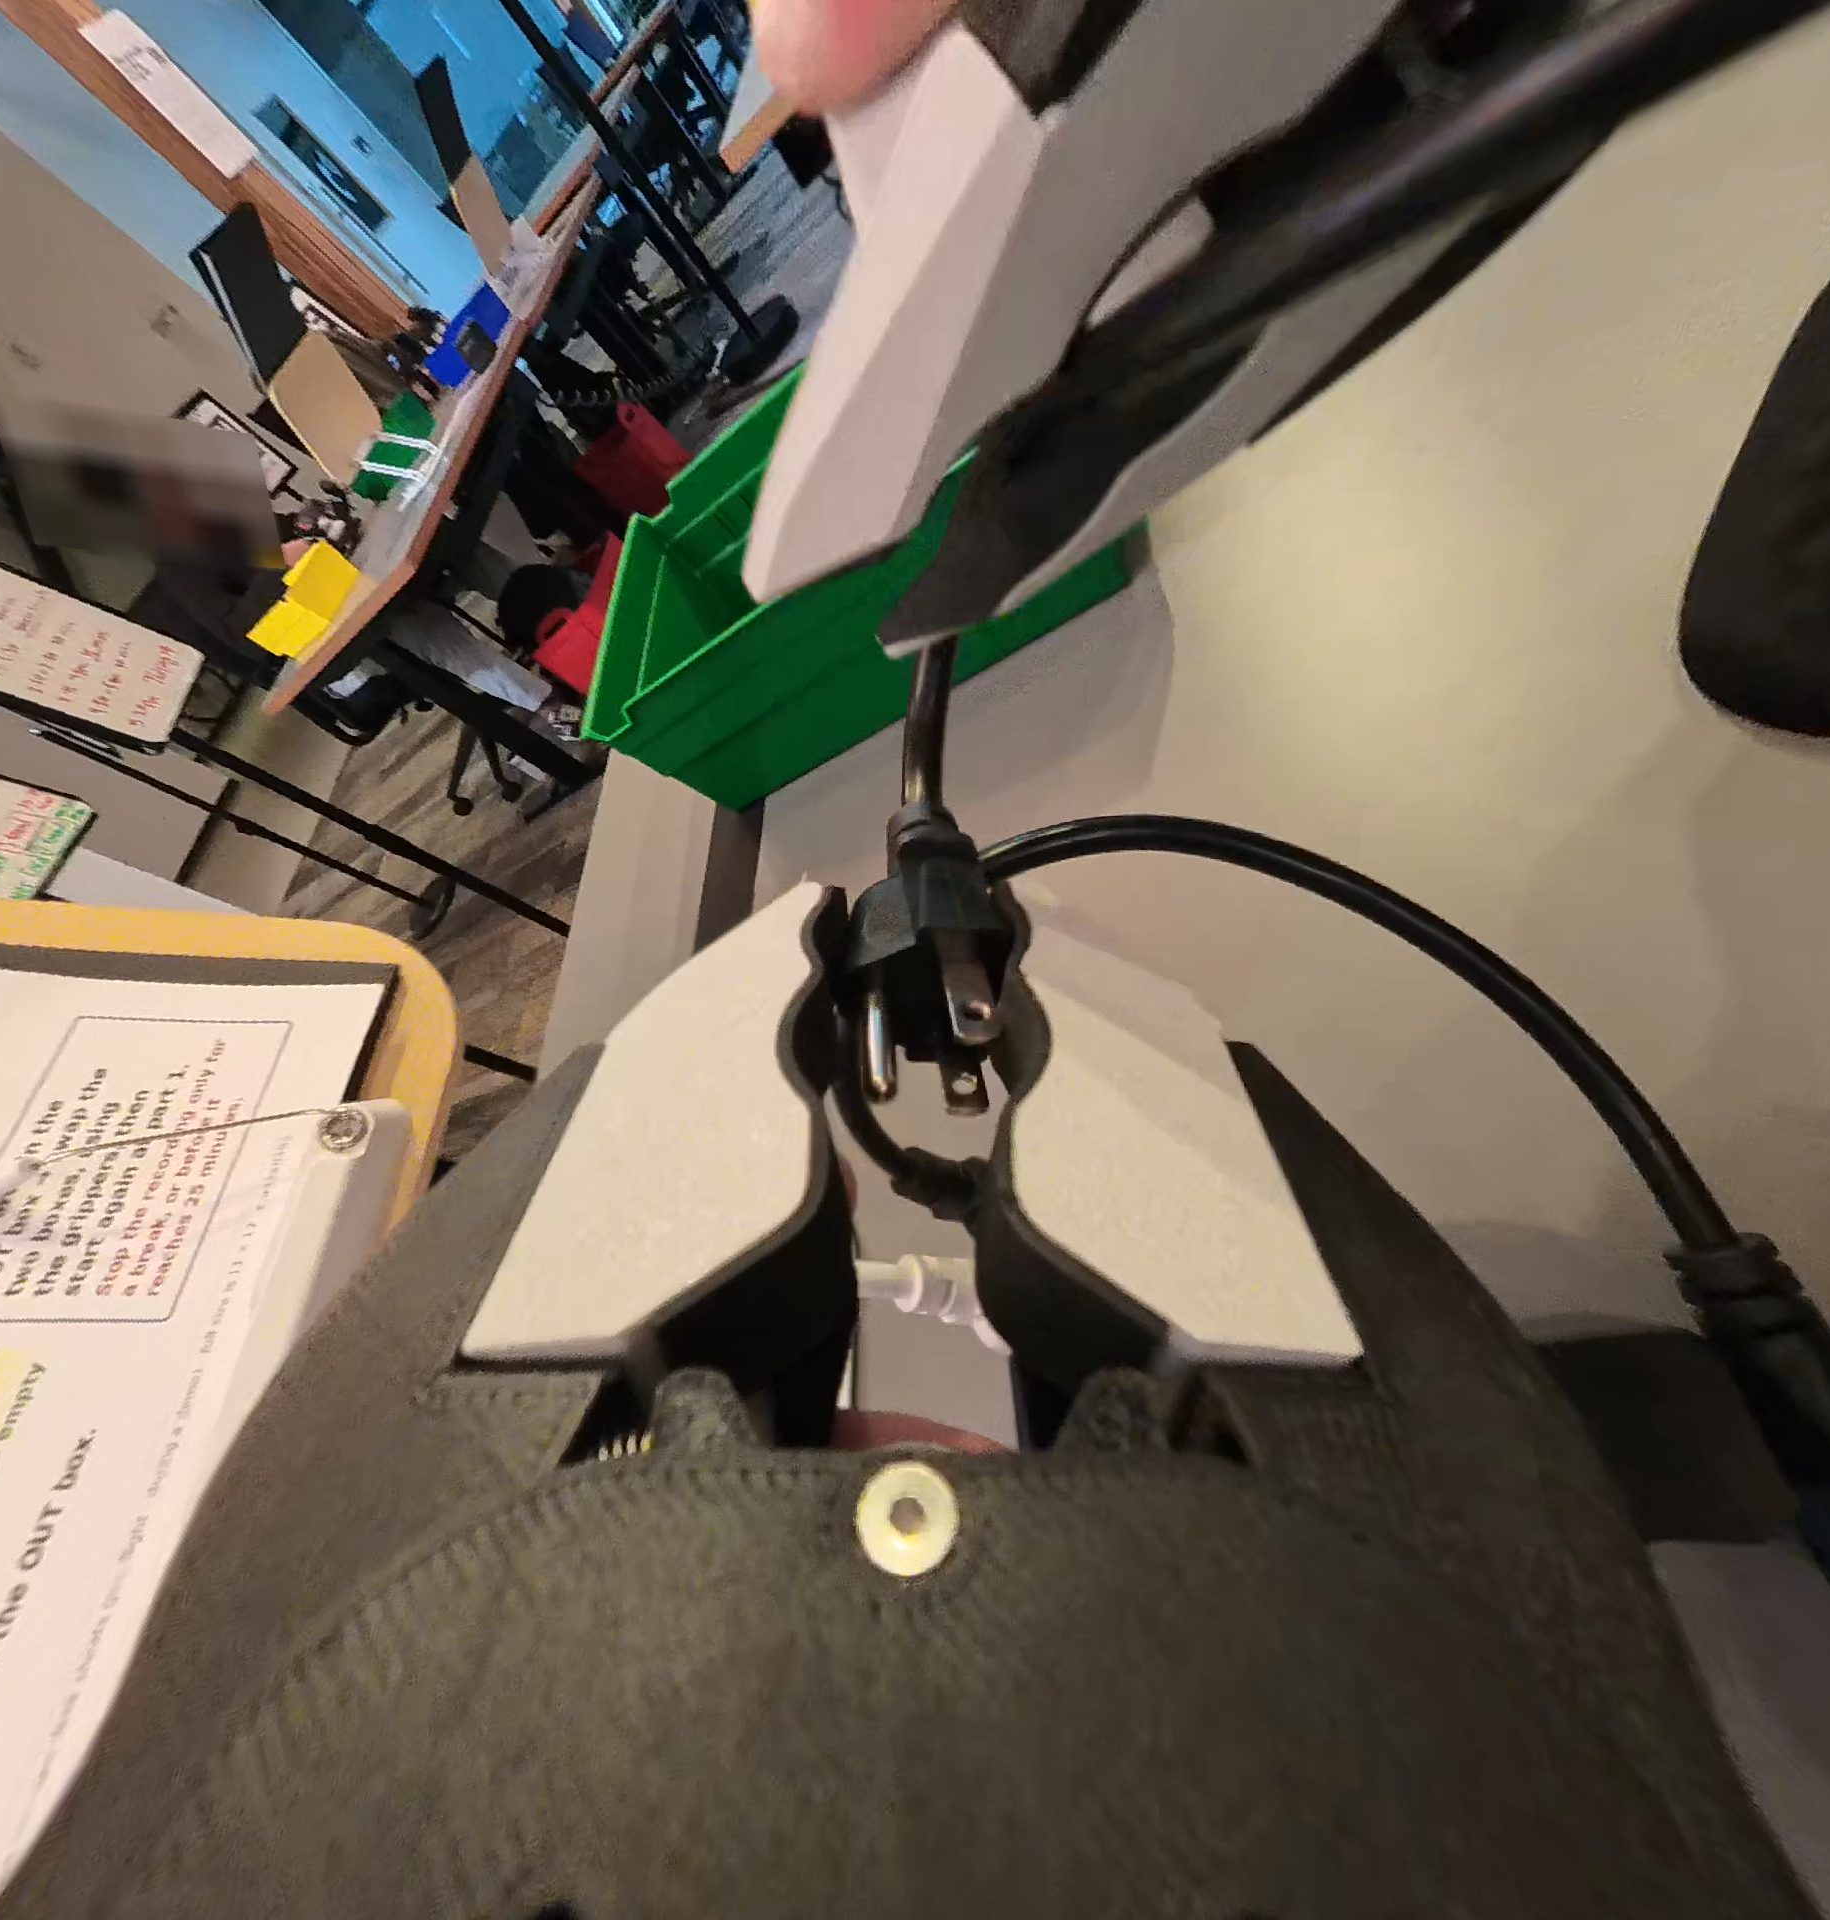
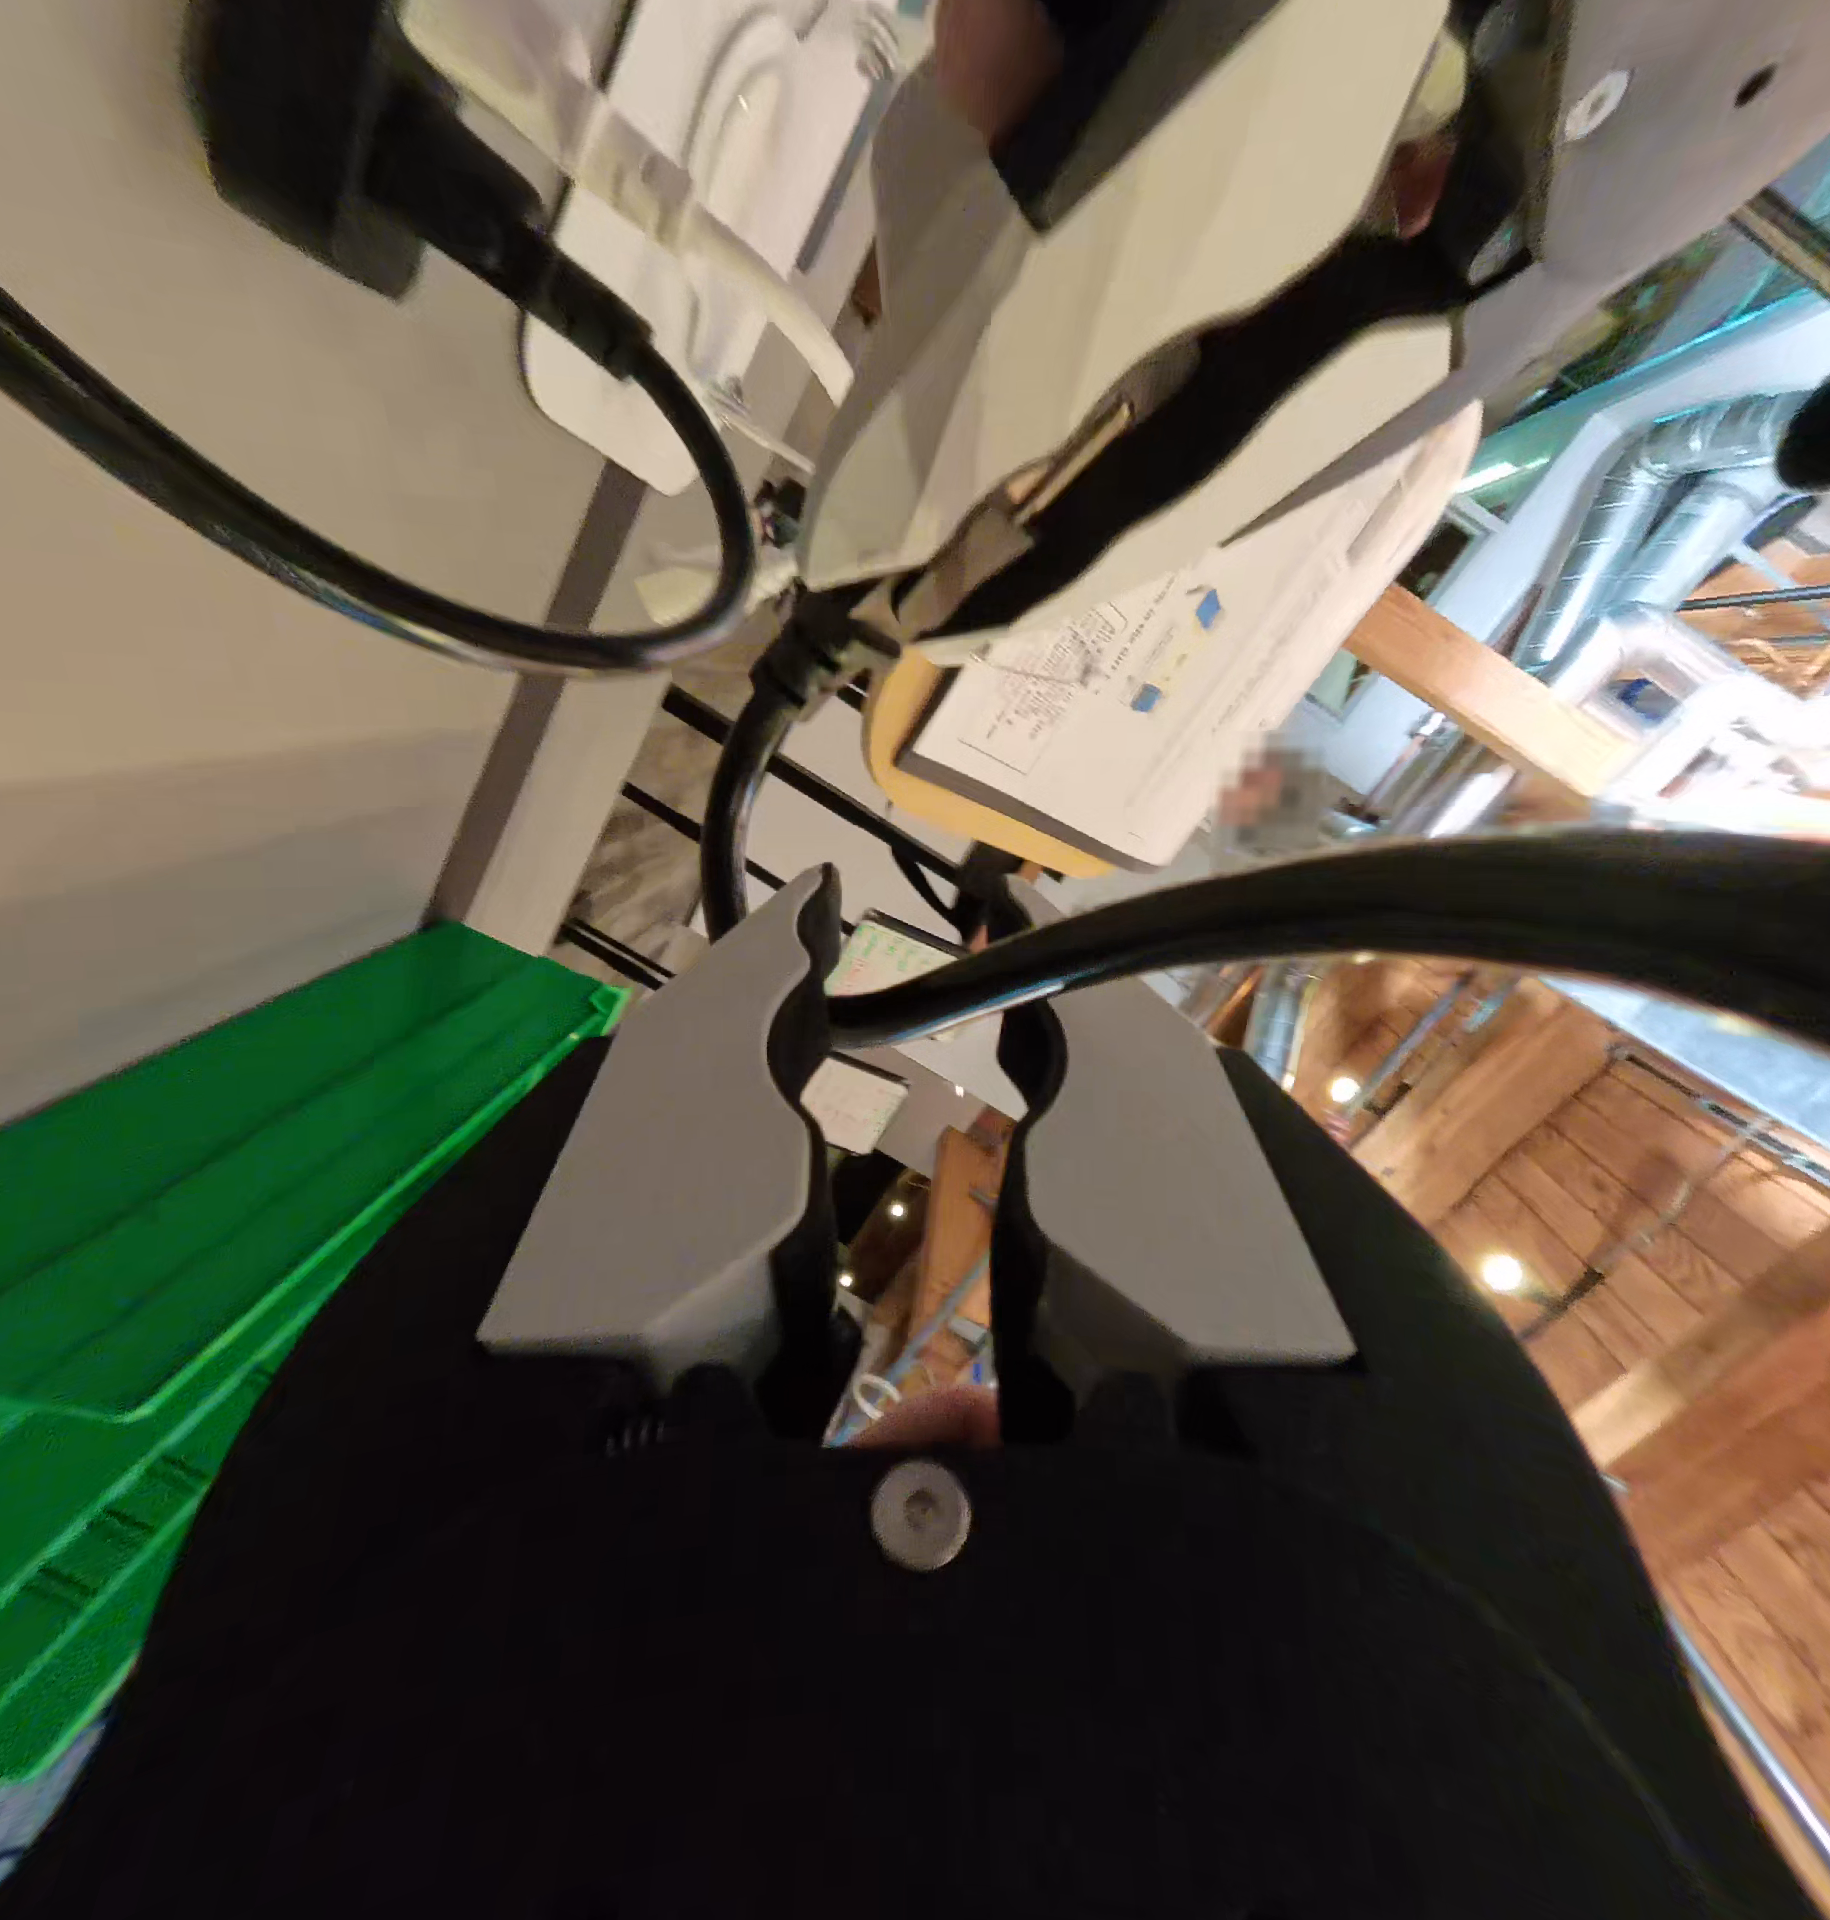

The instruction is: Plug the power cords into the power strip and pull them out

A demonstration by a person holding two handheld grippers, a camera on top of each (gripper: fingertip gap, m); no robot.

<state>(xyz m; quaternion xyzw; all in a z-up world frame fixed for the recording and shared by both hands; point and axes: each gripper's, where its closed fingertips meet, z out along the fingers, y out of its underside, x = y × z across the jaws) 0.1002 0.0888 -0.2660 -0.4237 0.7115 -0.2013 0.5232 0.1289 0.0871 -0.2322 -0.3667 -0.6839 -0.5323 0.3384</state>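
The plug [image 1: 926,961] is clamped in the left gripper [image 1: 916,997], prongs pointing back toward its camera; its cord [image 2: 1306,925] is gripped by the right gripper [image 2: 916,987] just beyond.

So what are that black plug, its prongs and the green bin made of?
The plug body looks like matte black moulded plastic or rubber, with ribbed strain relief at the cord. Its prongs look like metal: they glint silvery. The green bin appears to be glossy hard plastic, judging by its sheen and moulded ledges.
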